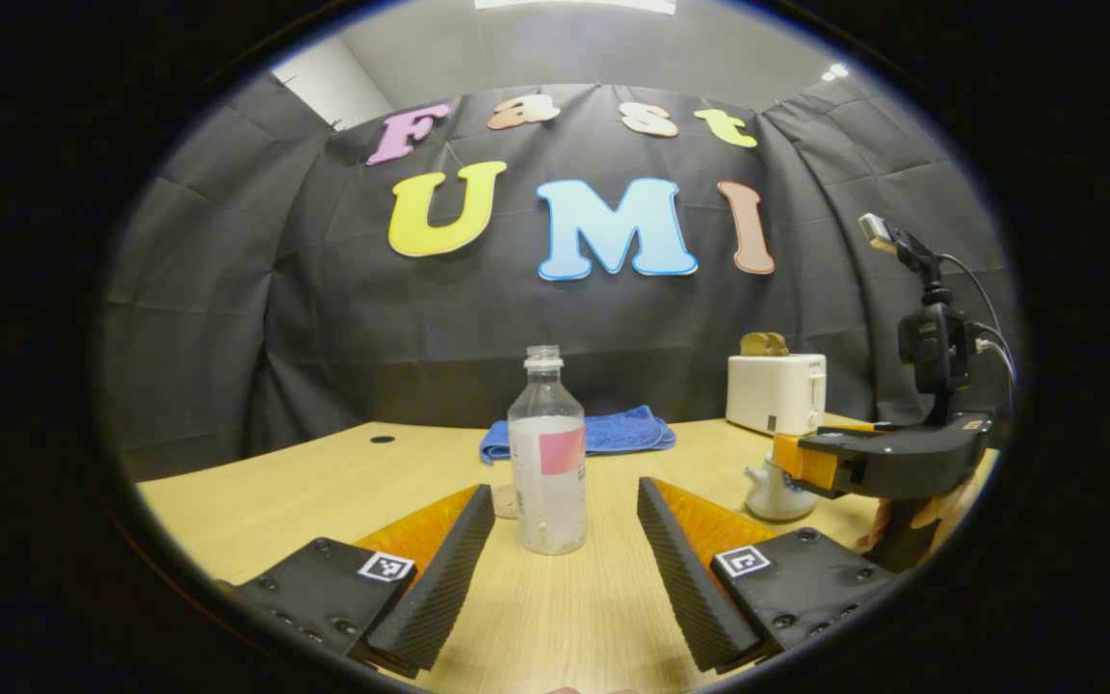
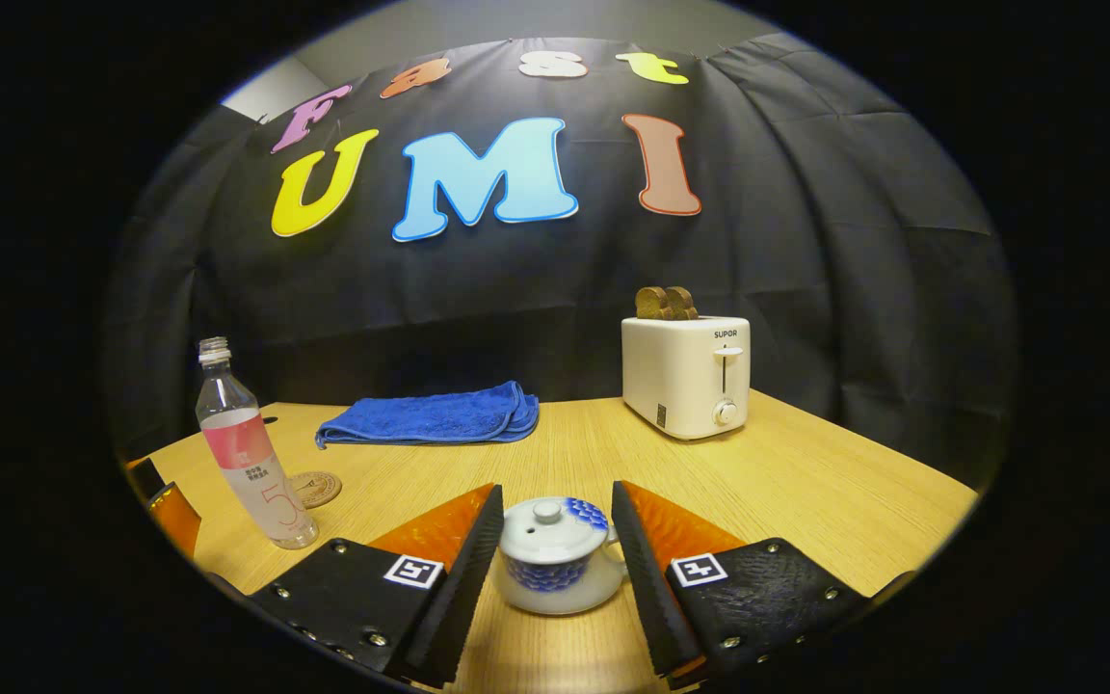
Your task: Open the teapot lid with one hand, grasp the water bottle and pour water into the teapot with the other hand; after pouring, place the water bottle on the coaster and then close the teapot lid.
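A clear uncapped water bottle (image 1: 548,453) with a pink label stands upright on the wooden table, partly filled. My left gripper (image 1: 565,511) is open, its fingers on either side of the bottle's base and apart from it. In the right gripper view the bottle (image 2: 247,453) stands at the left, next to a round coaster (image 2: 315,488). A white teapot (image 2: 555,554) with blue pattern sits with its lid on, between the open fingers of my right gripper (image 2: 555,525), not touched. The left gripper view has the right gripper (image 1: 810,461) hovering over the teapot (image 1: 775,492).
A folded blue towel (image 2: 439,414) lies at the back of the table (image 2: 806,492). A white toaster (image 2: 688,374) holding toast stands at the back right. A hand (image 1: 931,516) holds the right gripper. The table's right edge runs close past the toaster.
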{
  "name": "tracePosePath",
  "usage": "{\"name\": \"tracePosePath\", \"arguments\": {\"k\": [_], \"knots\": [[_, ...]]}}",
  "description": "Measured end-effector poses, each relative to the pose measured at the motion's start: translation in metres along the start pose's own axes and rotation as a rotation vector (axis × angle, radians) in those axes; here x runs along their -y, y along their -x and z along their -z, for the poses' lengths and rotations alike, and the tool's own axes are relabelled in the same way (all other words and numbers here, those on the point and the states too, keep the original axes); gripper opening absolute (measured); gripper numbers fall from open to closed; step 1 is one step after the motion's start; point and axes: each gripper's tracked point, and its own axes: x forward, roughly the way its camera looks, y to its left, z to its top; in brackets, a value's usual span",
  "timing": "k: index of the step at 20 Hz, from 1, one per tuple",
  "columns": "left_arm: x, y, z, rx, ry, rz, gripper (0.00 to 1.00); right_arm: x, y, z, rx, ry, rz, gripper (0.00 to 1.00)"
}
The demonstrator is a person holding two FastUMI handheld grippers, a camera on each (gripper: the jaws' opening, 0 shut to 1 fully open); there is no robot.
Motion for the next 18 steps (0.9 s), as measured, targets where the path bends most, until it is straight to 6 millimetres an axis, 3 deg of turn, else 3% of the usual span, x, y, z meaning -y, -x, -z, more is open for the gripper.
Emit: {"name": "tracePosePath", "arguments": {"k": [2, 3, 6, 7, 8, 11, 12, 14, 18], "knots": [[0.0, 0.0, 0.0, 0.0, 0.0, 0.0, 1.0, -0.004, -0.003, -0.002, 0.008, 0.036, -0.004, 0.71], [0.0, 0.0, -0.001, 0.0, 0.0, 0.0, 1.0, -0.004, -0.004, -0.001, 0.009, 0.053, -0.004, 0.55], [0.0, 0.0, 0.0, -0.001, 0.0, 0.0, 1.0, -0.006, -0.001, -0.004, 0.011, 0.068, -0.017, 0.53], [0.0, 0.0, -0.001, 0.0, 0.0, 0.0, 1.0, -0.009, -0.002, -0.004, 0.006, 0.078, -0.013, 0.27], [0.001, 0.0, 0.0, -0.001, 0.0, 0.004, 1.0, -0.009, -0.006, -0.002, 0.003, 0.095, -0.012, 0.21], [0.002, 0.0, 0.0, 0.0, -0.001, 0.011, 1.0, -0.004, -0.002, -0.004, 0.011, 0.1, -0.007, 0.22], [0.003, 0.0, 0.0, -0.001, 0.0, 0.016, 1.0, 0.003, 0.008, -0.011, 0.014, 0.079, -0.003, 0.06], [0.002, -0.002, 0.0, 0.0, 0.0, 0.017, 1.0, -0.003, -0.009, -0.001, 0.01, 0.078, -0.001, 0.07], [-0.001, -0.002, 0.0, 0.001, -0.001, 0.008, 1.0, -0.004, -0.008, -0.006, 0.026, 0.074, -0.018, 0.07]]}}
